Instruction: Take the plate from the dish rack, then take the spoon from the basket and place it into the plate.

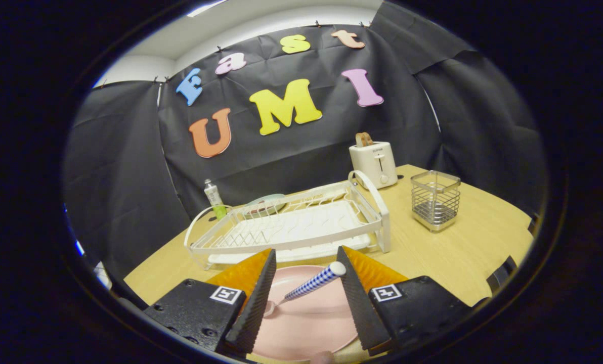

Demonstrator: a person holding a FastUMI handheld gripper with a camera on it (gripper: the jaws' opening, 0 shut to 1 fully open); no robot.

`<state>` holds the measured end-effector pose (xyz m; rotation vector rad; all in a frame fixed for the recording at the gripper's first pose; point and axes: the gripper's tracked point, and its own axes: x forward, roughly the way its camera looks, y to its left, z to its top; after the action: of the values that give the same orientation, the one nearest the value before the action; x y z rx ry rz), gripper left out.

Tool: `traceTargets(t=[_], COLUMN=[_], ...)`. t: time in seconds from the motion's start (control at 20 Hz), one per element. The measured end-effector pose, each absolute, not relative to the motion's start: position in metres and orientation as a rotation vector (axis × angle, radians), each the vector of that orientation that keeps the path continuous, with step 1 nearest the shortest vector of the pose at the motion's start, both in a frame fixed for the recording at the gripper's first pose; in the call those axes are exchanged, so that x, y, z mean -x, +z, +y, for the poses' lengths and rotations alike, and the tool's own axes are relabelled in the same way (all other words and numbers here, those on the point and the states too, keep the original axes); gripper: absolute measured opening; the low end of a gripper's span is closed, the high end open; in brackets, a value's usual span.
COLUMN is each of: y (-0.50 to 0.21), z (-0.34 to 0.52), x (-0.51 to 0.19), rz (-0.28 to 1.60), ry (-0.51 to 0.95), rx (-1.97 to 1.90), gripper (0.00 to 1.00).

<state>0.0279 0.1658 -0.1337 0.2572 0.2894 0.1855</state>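
Looking forward along my gripper, I see its two fingers spread wide apart, pressing on nothing. Between them, on the wooden table, lies a round pink plate. It sits low and near, directly under the gap between the fingers, with its far rim just short of the fingertips.

A spoon rests in the plate. Its handle has a blue and white checked pattern and ends in a white rounded tip. That tip points far and right, lying just beside the inner edge of my right finger; I cannot tell whether it touches. The spoon's bowl lies near and left, close against the inner edge of my left finger, partly hidden by it.

Just beyond the fingertips stands a white wire dish rack on its drip tray, with curved handles at both ends. Behind its far left corner stands a small bottle with a green lower part, and a pale, flat thing that I cannot identify shows behind the rack's far edge.

Farther right, well apart from the rack, stands a metal wire basket. At the table's far edge, between rack and basket, sits a white toaster with bread in its slot.
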Motion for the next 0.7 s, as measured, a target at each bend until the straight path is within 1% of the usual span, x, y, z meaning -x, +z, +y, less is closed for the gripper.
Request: traceTargets(t=[0.2, 0.55, 0.65, 0.7], y=[-0.118, -0.086, -0.075, -0.068], z=[0.147, 0.142, 0.141, 0.141], x=[-0.027, -0.017, -0.013, -0.009], rz=[0.226, 0.118, 0.089, 0.072], ry=[0.138, 0.123, 0.120, 0.120], rx=[-0.211, -0.129, -0.108, -0.099], gripper=[0.86, 0.89, 0.92, 0.95])
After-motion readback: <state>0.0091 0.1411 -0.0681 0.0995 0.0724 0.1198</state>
